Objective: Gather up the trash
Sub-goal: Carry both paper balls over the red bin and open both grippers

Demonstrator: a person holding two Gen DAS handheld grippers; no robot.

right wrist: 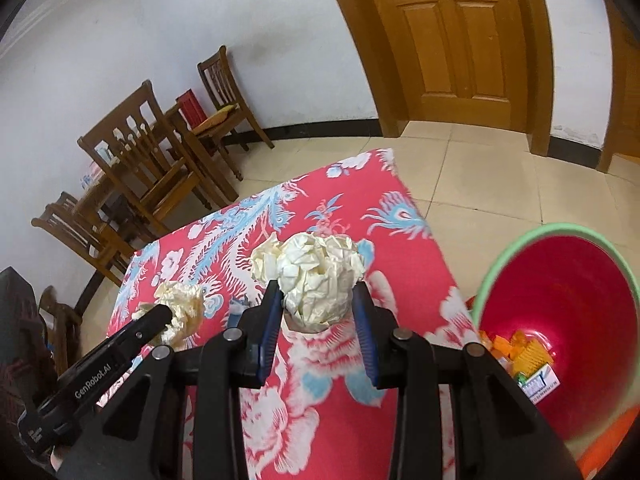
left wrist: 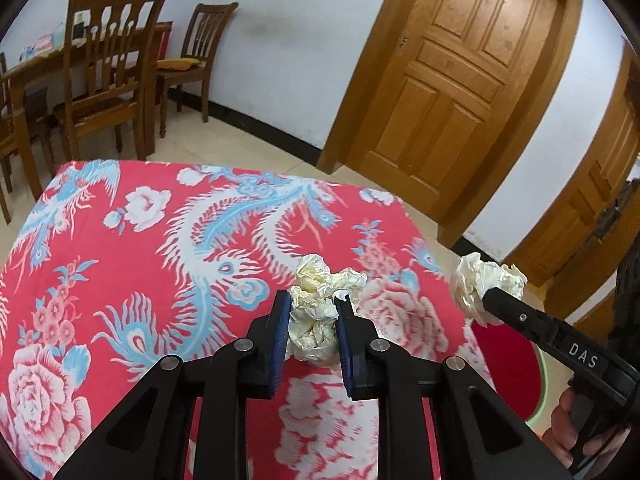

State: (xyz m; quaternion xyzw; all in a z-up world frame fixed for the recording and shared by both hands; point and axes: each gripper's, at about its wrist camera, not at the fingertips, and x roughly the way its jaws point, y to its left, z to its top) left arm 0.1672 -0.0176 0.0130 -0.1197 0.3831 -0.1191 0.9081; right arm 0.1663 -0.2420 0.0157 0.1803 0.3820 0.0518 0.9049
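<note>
Above the red flowered tabletop [left wrist: 120,280], left gripper [left wrist: 310,316] is clamped on one crumpled paper ball [left wrist: 316,320]; right gripper [right wrist: 318,304] clamps another paper wad [right wrist: 316,280], red bin [right wrist: 560,280] at 3 o'clock.

Red cloth [left wrist: 132,264] patterned with white peonies and blue-white phoenix plumes covering the worktop; cream crumpled paper balls [right wrist: 320,280]; black grippers [left wrist: 310,320] with blue pads [left wrist: 282,332]; red bin [right wrist: 560,300] with green rim.
</note>
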